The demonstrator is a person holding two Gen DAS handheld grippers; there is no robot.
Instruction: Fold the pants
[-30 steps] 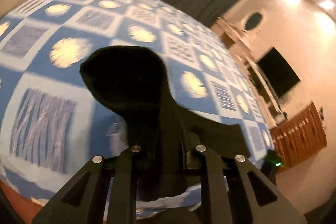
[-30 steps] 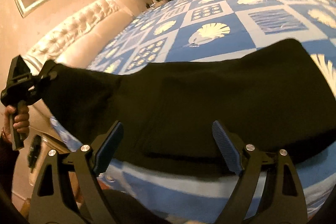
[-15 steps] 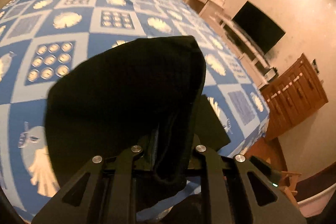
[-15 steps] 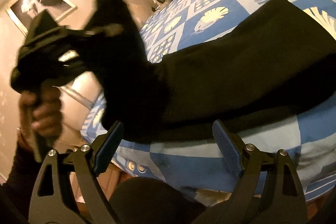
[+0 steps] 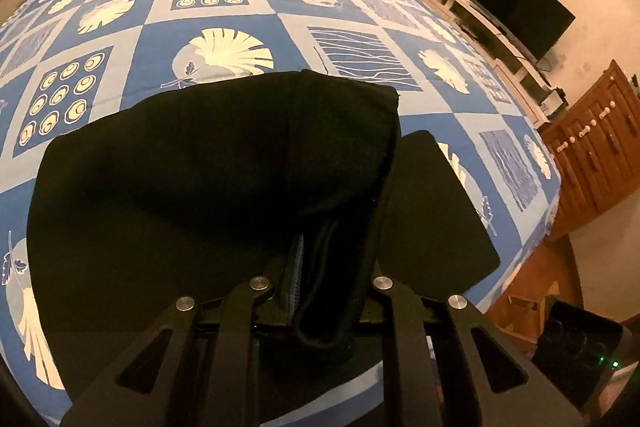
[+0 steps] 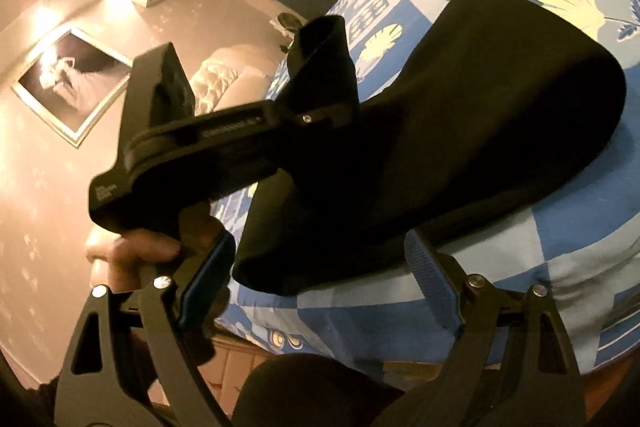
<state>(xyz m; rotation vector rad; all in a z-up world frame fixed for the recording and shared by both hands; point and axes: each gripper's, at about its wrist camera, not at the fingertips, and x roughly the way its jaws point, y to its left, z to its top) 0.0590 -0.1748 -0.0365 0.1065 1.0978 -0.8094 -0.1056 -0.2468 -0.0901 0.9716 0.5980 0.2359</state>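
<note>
A pair of black, soft-knit pants (image 5: 208, 163) is spread over the near part of a bed covered by a blue-and-white checked sheet printed with cream shells and leaves (image 5: 224, 3). One end of the garment is pinched between the nearly closed jaws of the left gripper (image 5: 320, 267), and from there the cloth is draped in a rounded hump over the layer lying flat on the sheet. In the right wrist view, the same left gripper (image 6: 320, 115) is seen at the left of the pants (image 6: 480, 131), carried by a hand (image 6: 132, 247) on its grip. The right gripper (image 6: 316, 267) is held with its jaws spread wide near the bed's near edge, and nothing is gripped between its blue ridged pads (image 6: 430, 275).
</note>
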